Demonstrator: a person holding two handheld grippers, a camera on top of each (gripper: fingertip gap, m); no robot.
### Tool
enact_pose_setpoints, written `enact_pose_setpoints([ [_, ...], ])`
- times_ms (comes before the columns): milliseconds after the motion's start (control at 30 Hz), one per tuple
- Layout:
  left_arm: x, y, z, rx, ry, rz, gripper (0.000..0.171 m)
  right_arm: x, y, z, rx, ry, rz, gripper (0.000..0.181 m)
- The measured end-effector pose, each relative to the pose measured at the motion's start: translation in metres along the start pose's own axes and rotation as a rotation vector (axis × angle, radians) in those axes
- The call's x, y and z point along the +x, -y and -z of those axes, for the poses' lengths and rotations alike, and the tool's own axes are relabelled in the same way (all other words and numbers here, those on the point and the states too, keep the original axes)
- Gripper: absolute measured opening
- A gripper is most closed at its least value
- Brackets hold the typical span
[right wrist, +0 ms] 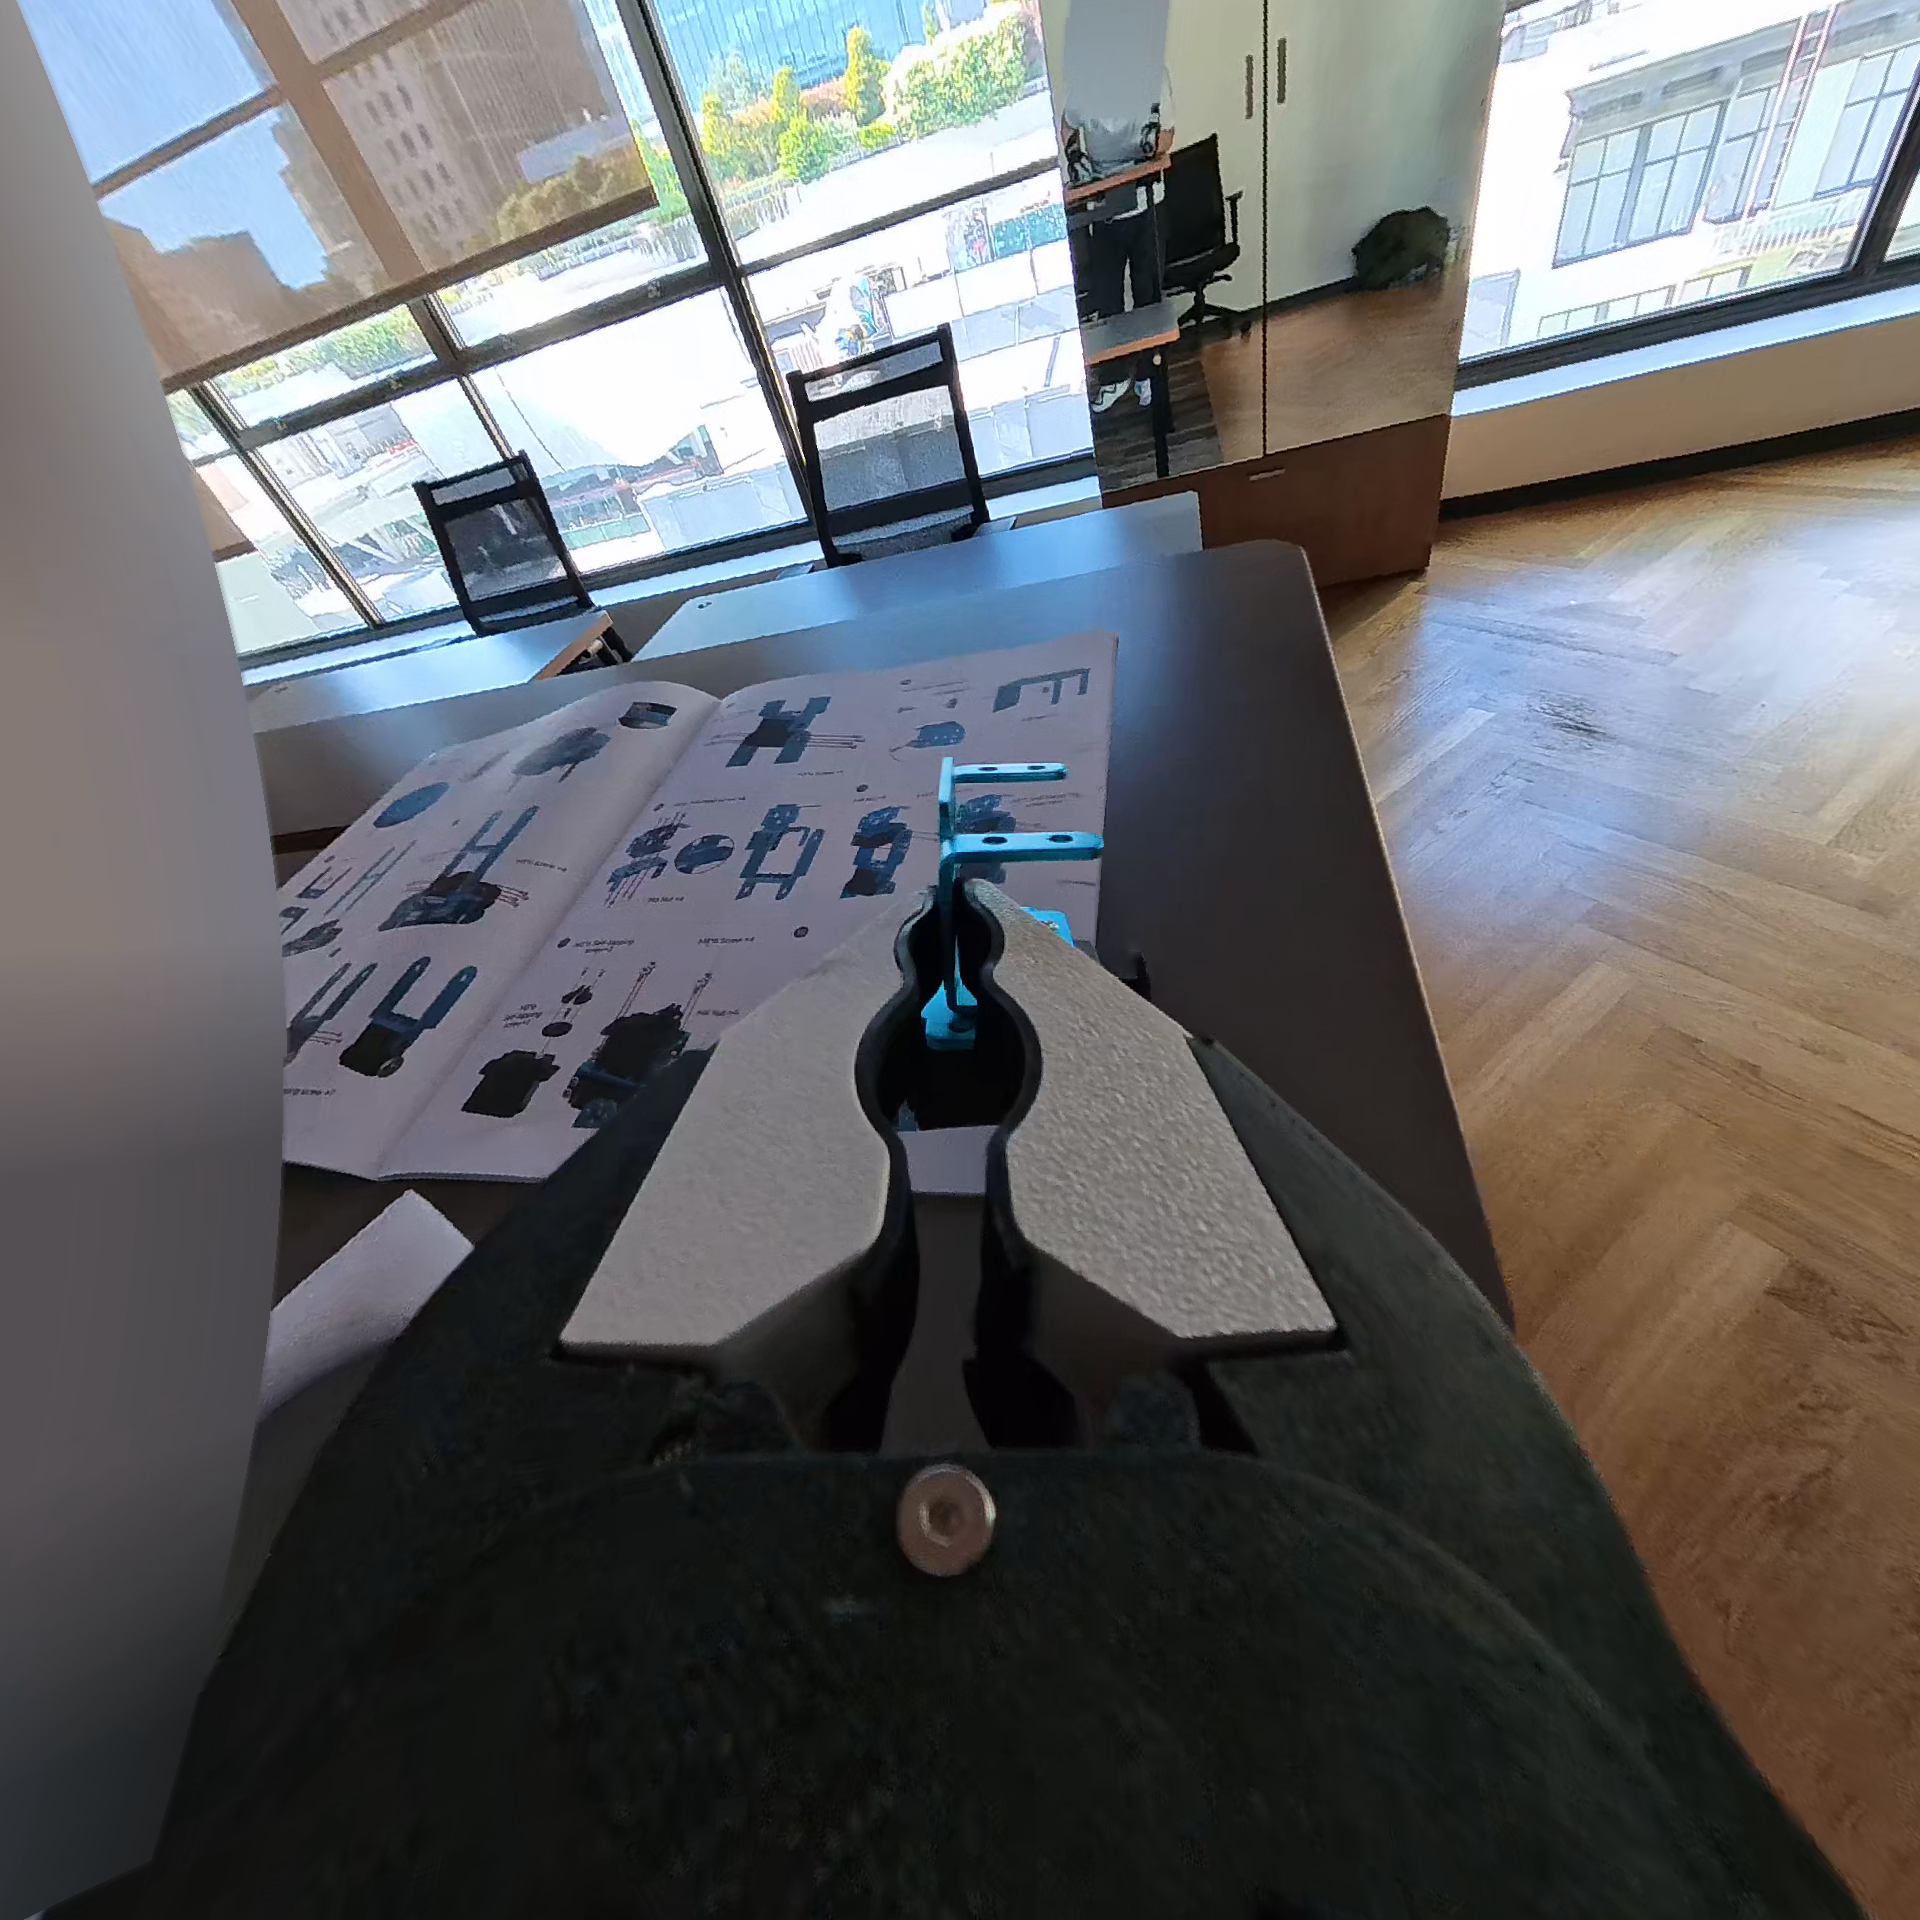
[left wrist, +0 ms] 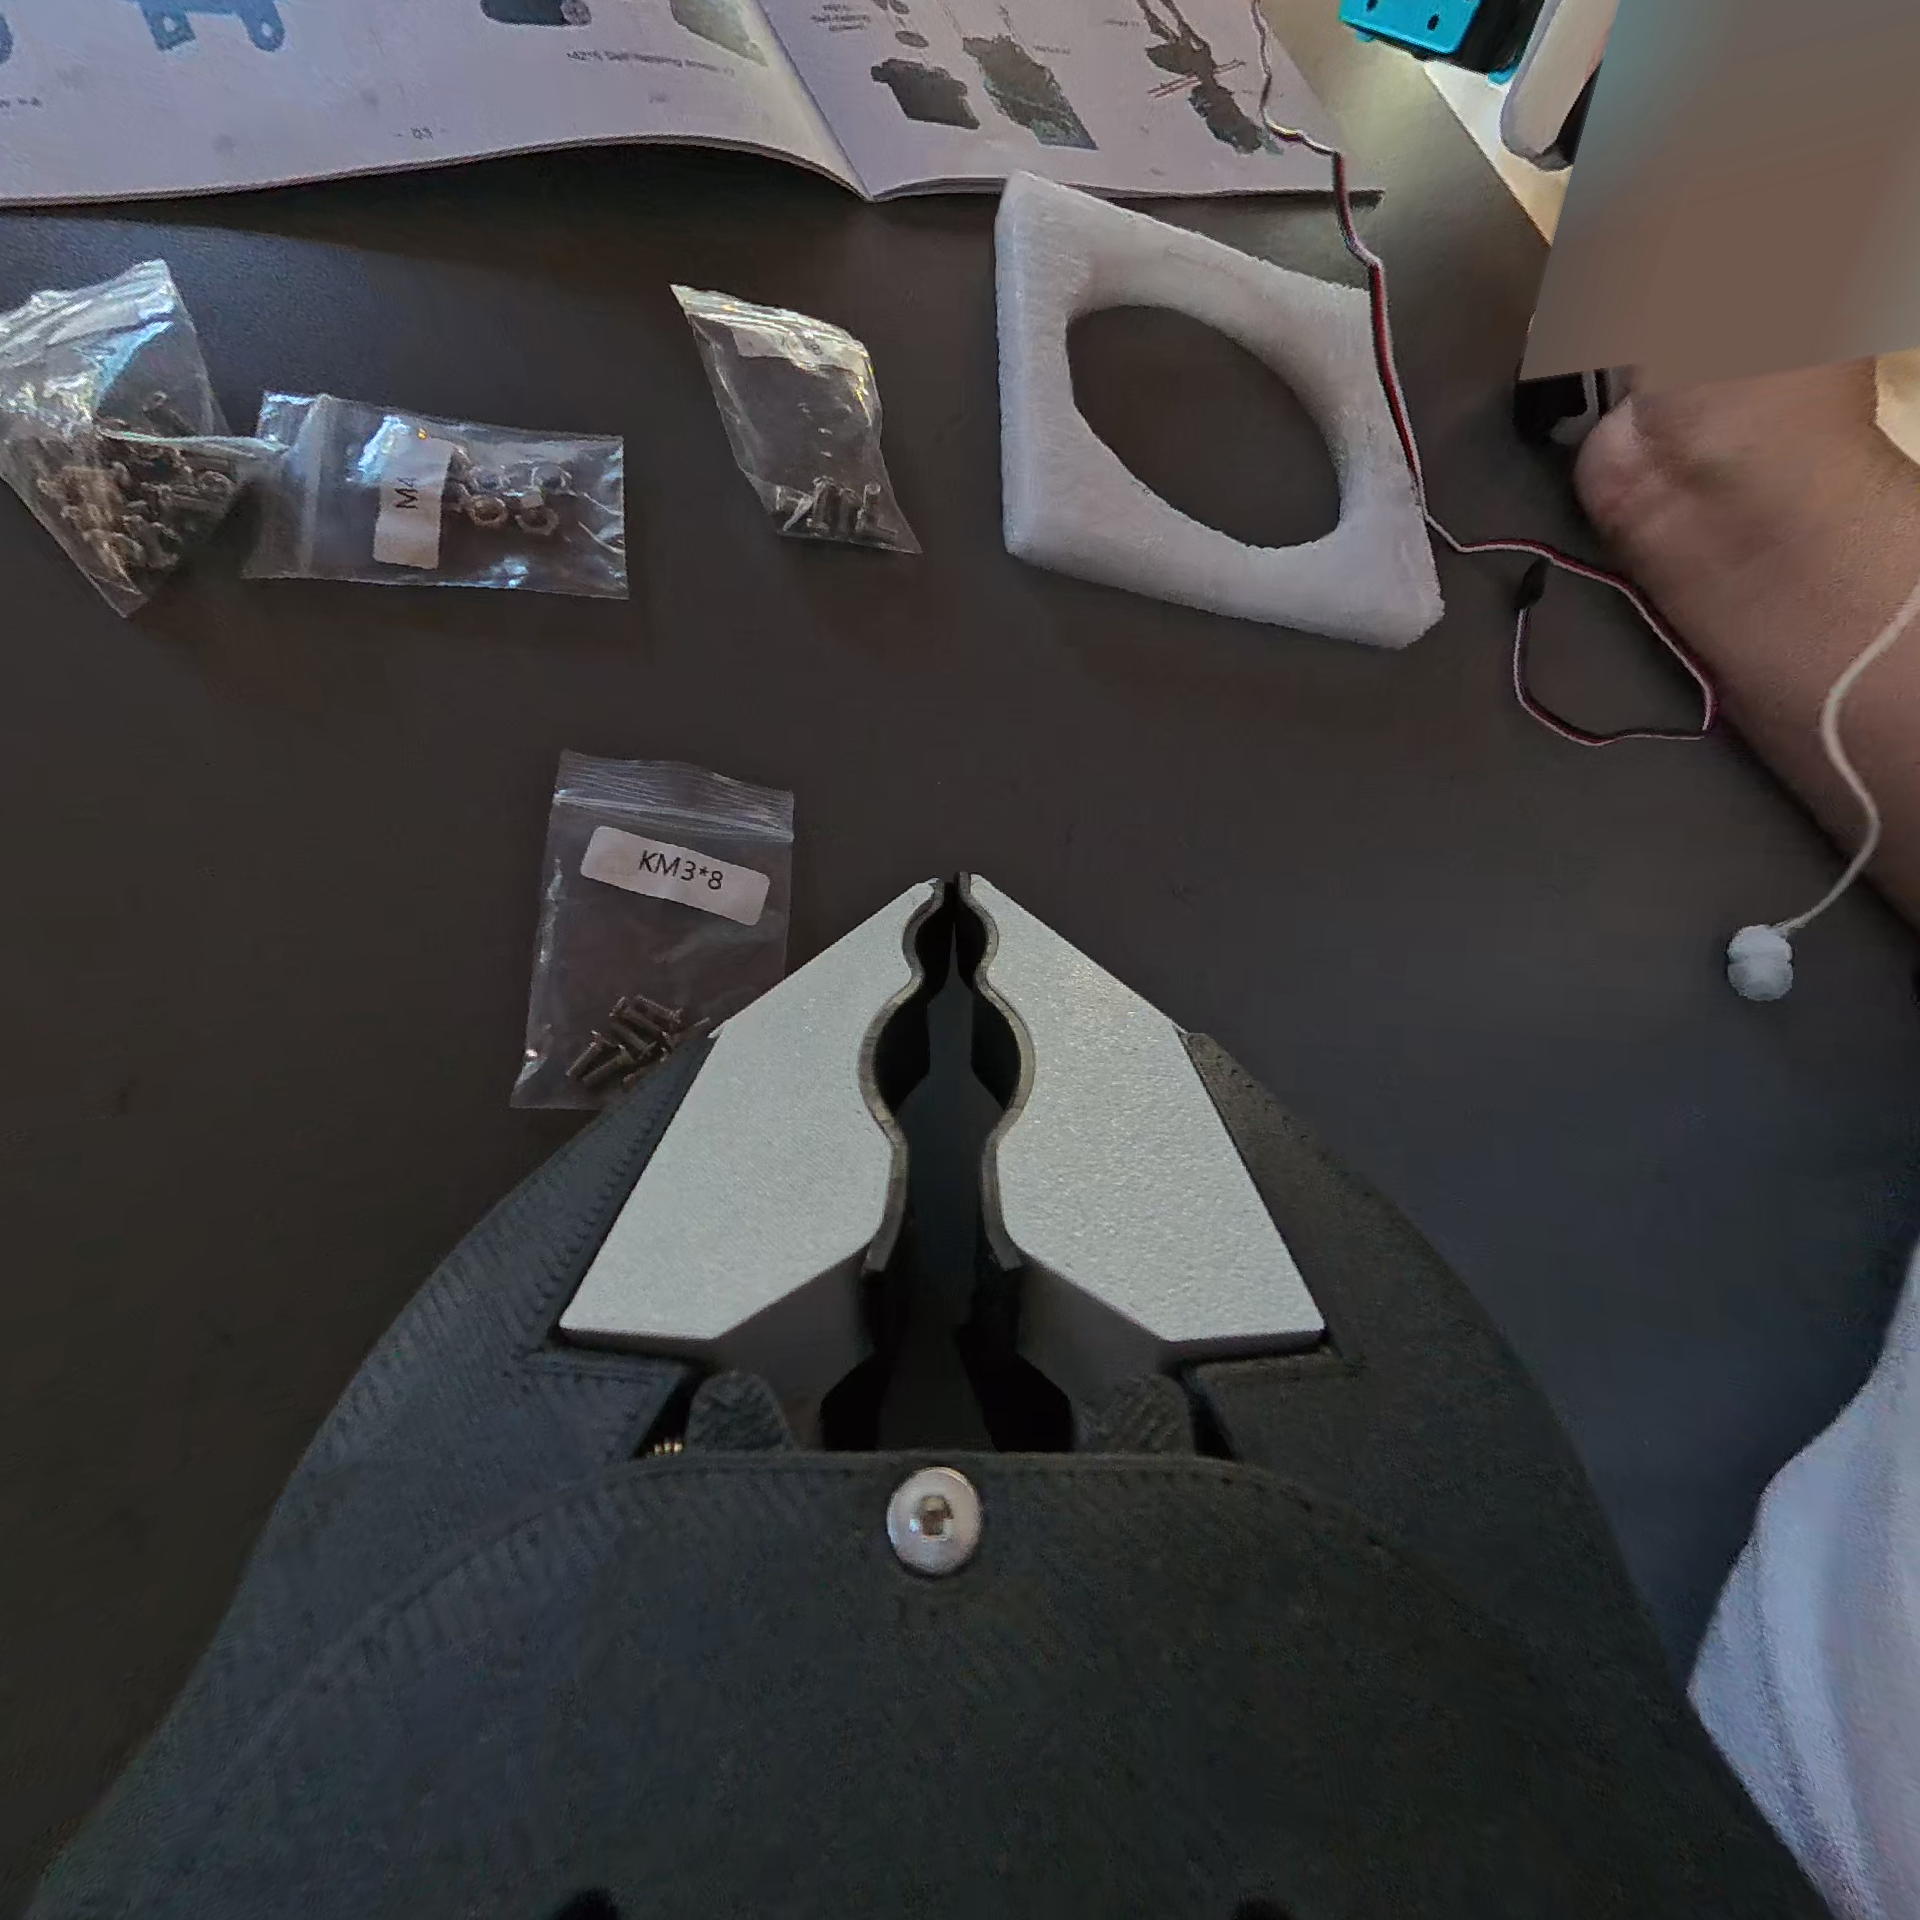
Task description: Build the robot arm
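Note:
My left gripper [left wrist: 957, 883] is shut and empty, hovering over the dark table [left wrist: 1143, 790]. A small clear bag of screws [left wrist: 660, 935] lies just to its left. My right gripper [right wrist: 958, 894] is shut on a blue metal bracket [right wrist: 1003, 847], held upright above the table near its right edge. The bracket's two drilled arms stick out to the right past the fingertips. An open instruction booklet [right wrist: 644, 894] lies beyond and left of the right gripper; it also shows at the top of the left wrist view [left wrist: 520, 94].
A white foam frame [left wrist: 1195, 416] with an oval hole lies right of centre. Three more bags of hardware [left wrist: 800, 416] lie at the left. A red, white and black wire [left wrist: 1538, 582] runs by a person's arm [left wrist: 1766, 582]. The table's right edge [right wrist: 1392, 831] drops to wood floor.

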State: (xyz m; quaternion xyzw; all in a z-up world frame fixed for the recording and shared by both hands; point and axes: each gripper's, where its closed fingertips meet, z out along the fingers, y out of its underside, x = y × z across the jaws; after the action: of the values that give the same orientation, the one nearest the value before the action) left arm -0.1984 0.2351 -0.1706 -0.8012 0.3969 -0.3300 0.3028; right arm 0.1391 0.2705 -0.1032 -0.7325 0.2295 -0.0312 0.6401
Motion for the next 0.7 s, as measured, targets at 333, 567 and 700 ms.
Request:
enact_pose_setpoints([
  [333,0.019,-0.001,0.003,-0.021,-0.135,0.032,0.0,-0.017,0.012,0.0,0.065,0.046,0.097,0.001],
  [567,0.071,0.019,0.051,0.127,-0.433,-0.107,0.0,-0.082,0.066,0.05,0.308,0.136,0.386,0.0],
  [700,0.063,0.026,0.106,0.191,-0.511,-0.309,0.0,-0.128,0.09,0.117,0.343,0.091,0.44,0.0],
])
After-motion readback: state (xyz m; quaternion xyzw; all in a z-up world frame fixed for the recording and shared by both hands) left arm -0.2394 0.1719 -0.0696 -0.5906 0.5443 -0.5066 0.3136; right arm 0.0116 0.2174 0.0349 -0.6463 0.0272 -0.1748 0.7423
